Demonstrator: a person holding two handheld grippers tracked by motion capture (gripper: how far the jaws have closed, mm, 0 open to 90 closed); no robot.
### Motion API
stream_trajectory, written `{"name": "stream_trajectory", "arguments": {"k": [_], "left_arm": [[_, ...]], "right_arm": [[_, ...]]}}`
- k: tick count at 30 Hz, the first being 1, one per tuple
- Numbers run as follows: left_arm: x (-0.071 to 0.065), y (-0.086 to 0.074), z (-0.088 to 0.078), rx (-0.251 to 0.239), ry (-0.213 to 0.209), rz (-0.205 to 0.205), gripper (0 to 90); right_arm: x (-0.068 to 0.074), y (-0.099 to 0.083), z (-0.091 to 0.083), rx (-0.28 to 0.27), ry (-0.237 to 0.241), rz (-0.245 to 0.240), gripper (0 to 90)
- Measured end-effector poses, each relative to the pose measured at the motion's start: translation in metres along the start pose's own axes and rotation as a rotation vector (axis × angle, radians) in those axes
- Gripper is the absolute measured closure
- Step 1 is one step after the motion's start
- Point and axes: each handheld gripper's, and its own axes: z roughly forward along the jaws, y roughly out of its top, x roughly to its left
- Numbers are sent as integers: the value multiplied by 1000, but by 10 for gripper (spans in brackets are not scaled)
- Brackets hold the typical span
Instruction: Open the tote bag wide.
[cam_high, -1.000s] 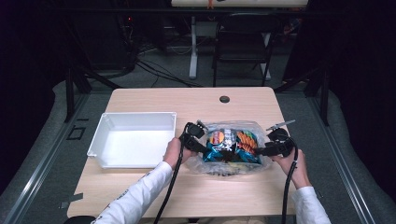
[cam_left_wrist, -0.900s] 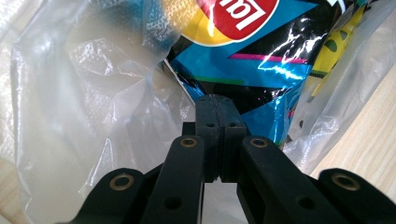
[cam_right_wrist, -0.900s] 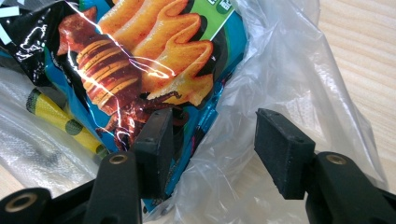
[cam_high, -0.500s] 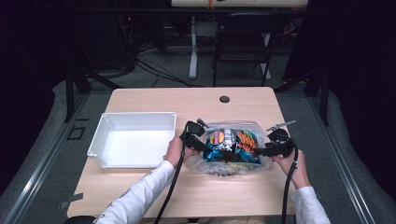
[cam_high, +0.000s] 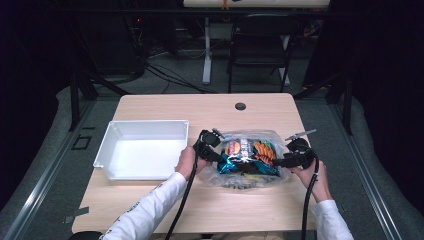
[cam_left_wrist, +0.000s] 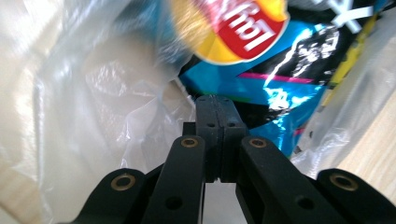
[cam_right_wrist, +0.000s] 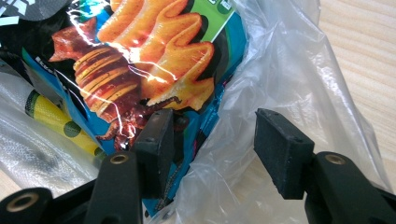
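A clear plastic bag (cam_high: 248, 159) full of snack packets lies on the table's right half. My left gripper (cam_high: 208, 148) is at the bag's left end. Its jaws have just been closing and its pads (cam_left_wrist: 219, 109) now meet, with the bag's film (cam_left_wrist: 116, 107) gathered at their tips in front of a blue chip packet (cam_left_wrist: 261, 70). My right gripper (cam_high: 289, 158) is at the bag's right end. In its own view the right gripper (cam_right_wrist: 217, 147) stands open, one pad against an orange-and-blue snack packet (cam_right_wrist: 154, 60) and loose film (cam_right_wrist: 280, 70) between the pads.
An empty white tray (cam_high: 142, 131) sits on the table's left half, close to my left hand. A round cable hole (cam_high: 240, 106) is near the far edge. Bare wood (cam_high: 235, 210) runs along the near edge. Chairs and cables stand beyond the table.
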Motion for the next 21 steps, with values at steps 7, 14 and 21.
{"name": "stream_trajectory", "arguments": {"k": [7,14,21], "left_arm": [[-14,11,-16,-38,3,55,900],[-1,0,-4,-12,-11,-20,868],[5,-10,5,8,-58,-73,752]], "right_arm": [[3,3,-2,-3,-5,-14,474],[2,2,-3,0,13,-11,473],[2,2,-1,5,11,-17,475]]}}
